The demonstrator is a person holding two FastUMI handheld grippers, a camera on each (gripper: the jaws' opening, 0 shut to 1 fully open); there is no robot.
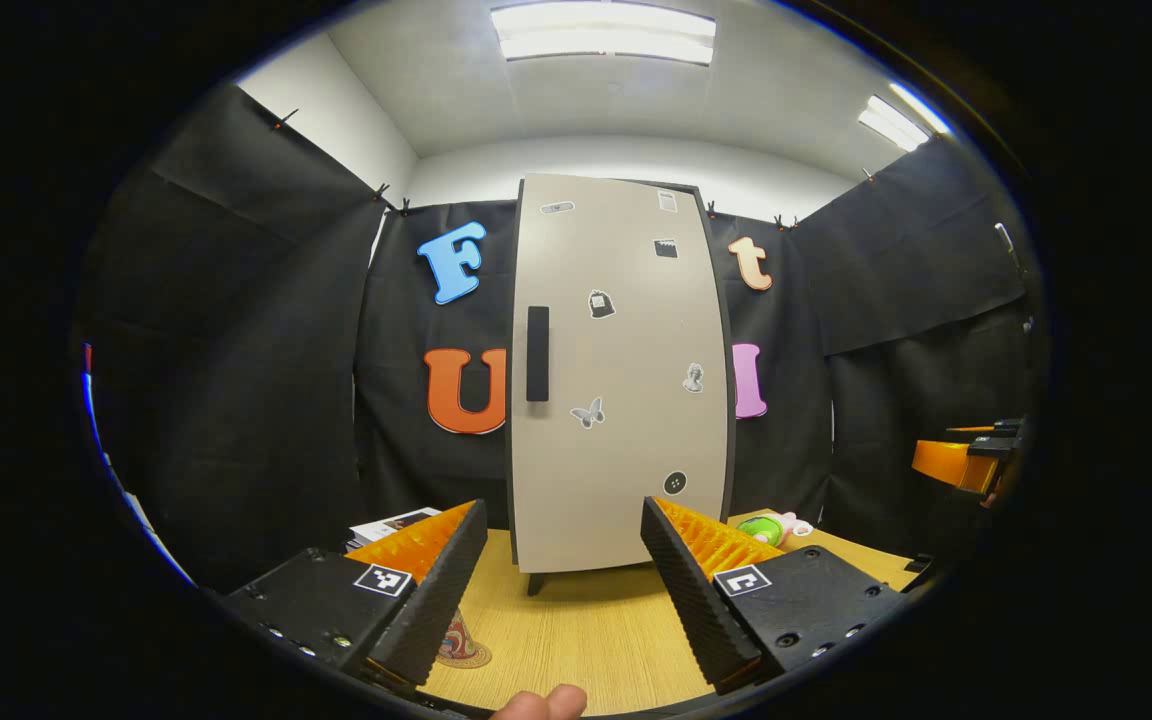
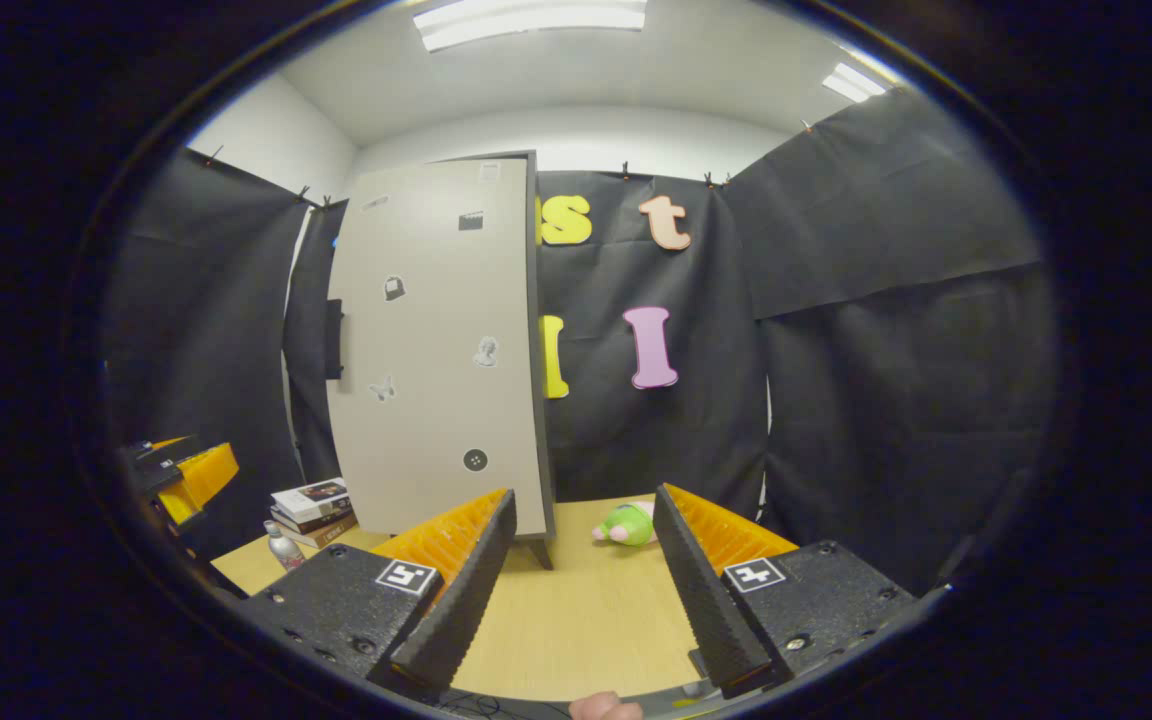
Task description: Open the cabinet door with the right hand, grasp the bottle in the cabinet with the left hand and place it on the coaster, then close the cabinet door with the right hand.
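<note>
A tall cabinet stands on the wooden table with its beige door (image 1: 626, 400) (image 2: 436, 350) looking shut; a black handle (image 1: 537, 353) (image 2: 334, 340) runs along the door's left edge. A small clear bottle with a grey cap (image 2: 283, 546) stands on the table by the books. A round patterned coaster (image 1: 463, 650) peeks out beside my left finger, and what stands on it is mostly hidden. My left gripper (image 1: 564, 520) (image 2: 181, 475) is open, facing the door with nothing between its fingers. My right gripper (image 2: 584, 500) (image 1: 966, 462) is open too, aimed past the cabinet's right side.
A stack of books (image 2: 311, 505) (image 1: 391, 525) lies left of the cabinet. A green plush toy (image 1: 766, 527) (image 2: 626, 525) lies right of it. The wooden table (image 1: 586, 640) (image 2: 586, 610) stretches in front. A thumb (image 1: 541, 705) shows at the bottom edge.
</note>
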